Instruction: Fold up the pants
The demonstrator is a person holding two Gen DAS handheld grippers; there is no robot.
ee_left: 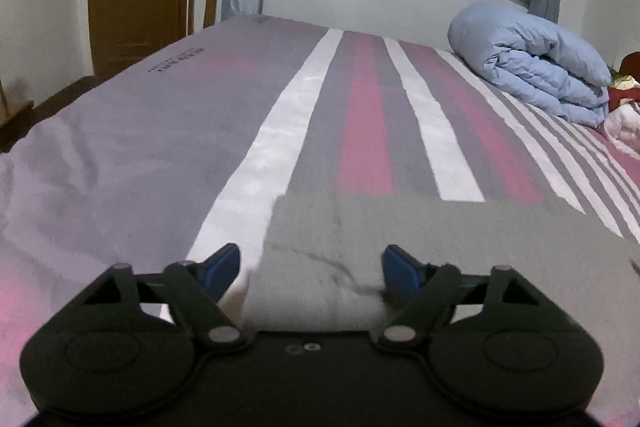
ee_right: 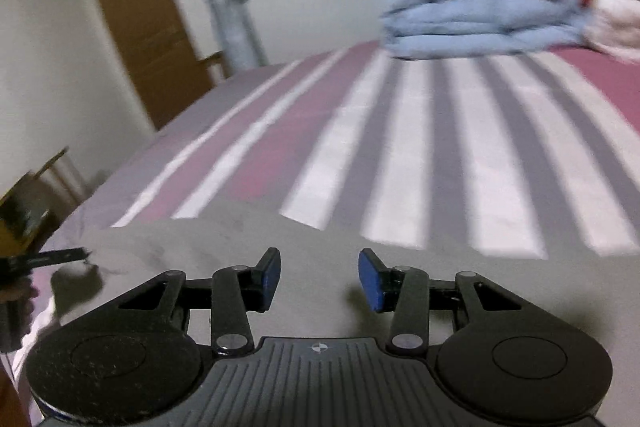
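A: Grey pants (ee_left: 360,227) lie flat on the striped bed (ee_left: 140,147), lower centre. Left gripper (ee_left: 311,267) and right gripper (ee_right: 319,277) wide, empty.

B: Risk: pinching the bedsheet along with the fabric, dragging both.

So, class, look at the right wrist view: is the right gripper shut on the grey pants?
No: the right gripper is open, its blue pads spread apart above the grey pants, with no cloth between them.
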